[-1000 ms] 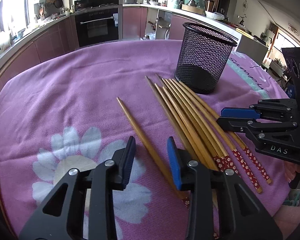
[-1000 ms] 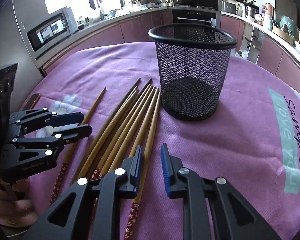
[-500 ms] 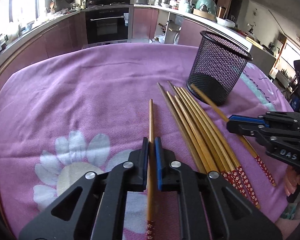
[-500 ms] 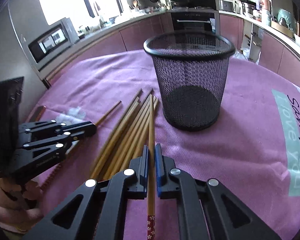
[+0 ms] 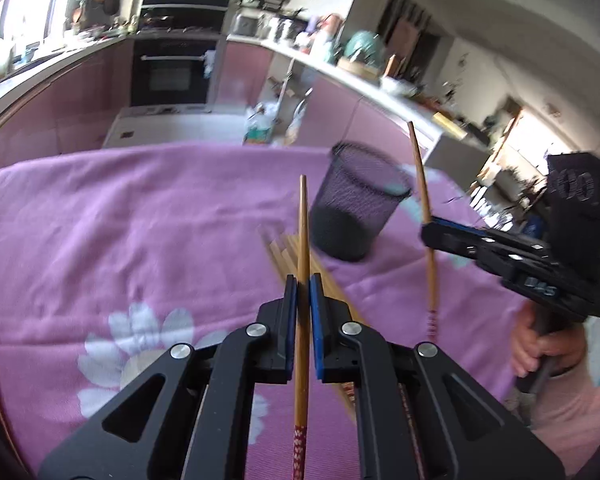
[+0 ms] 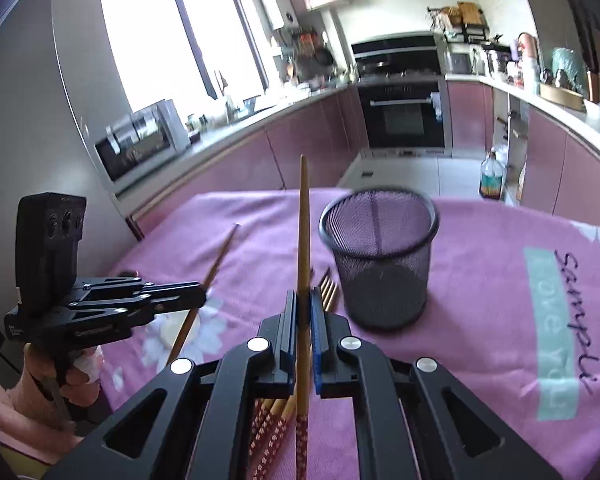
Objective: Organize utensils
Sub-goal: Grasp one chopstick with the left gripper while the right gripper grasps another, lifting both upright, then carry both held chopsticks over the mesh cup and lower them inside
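While both tongs (image 5: 303, 292) (image 6: 304, 304) clamp chopsticks (image 5: 302, 240) (image 6: 302, 240), only right view shows mesh cup (image 6: 380, 264) interior.

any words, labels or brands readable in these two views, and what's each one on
"Sampu", black handwriting, last letters unsure: on the purple tablecloth beside its teal stripe.
White letters inside the teal stripe: too faint to read.
Raised mark on the right gripper body, seen from the left wrist: blurred, unreadable.
Small print on the left gripper body, seen from the right wrist: too small to read.
Mesh cup, chopsticks: no text.
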Available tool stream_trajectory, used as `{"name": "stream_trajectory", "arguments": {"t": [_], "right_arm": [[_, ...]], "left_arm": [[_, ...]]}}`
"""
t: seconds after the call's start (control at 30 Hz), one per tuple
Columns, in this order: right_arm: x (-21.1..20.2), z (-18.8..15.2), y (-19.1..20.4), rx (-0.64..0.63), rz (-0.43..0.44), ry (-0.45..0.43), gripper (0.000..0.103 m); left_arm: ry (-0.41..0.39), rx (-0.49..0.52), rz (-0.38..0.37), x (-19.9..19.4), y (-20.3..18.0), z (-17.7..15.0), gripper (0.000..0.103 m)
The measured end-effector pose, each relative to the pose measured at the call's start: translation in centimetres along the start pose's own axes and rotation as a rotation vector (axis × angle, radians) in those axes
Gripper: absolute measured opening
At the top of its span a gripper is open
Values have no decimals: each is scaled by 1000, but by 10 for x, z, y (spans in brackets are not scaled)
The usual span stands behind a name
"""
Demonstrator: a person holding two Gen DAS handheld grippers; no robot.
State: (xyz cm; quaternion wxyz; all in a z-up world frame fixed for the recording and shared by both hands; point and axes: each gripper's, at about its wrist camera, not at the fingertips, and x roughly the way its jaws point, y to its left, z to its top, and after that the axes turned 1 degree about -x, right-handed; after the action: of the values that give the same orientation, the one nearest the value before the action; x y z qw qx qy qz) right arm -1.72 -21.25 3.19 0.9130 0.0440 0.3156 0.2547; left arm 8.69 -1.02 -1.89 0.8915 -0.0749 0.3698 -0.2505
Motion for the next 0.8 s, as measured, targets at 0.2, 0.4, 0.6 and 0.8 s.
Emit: {"name": "stream_trajectory", "arguments": {"t": [0.2,0.4,0.6,0.8], "right_arm": [[-14,13,-5,-5,4,-65,5],[-27,34,-4,-37,0,-134,5],[-39,63,-8,-59,1,-191,5],[-49,91,-20,-57,-19,-255,5]], "left_arm": [[-94,2,-82,-37,-10,21,7],[-192,0,-146,-66,-19,54,7],[-278,31,-177,-82,-38,93,7],[-313,55,-178,-84,-61,134,7]]}}
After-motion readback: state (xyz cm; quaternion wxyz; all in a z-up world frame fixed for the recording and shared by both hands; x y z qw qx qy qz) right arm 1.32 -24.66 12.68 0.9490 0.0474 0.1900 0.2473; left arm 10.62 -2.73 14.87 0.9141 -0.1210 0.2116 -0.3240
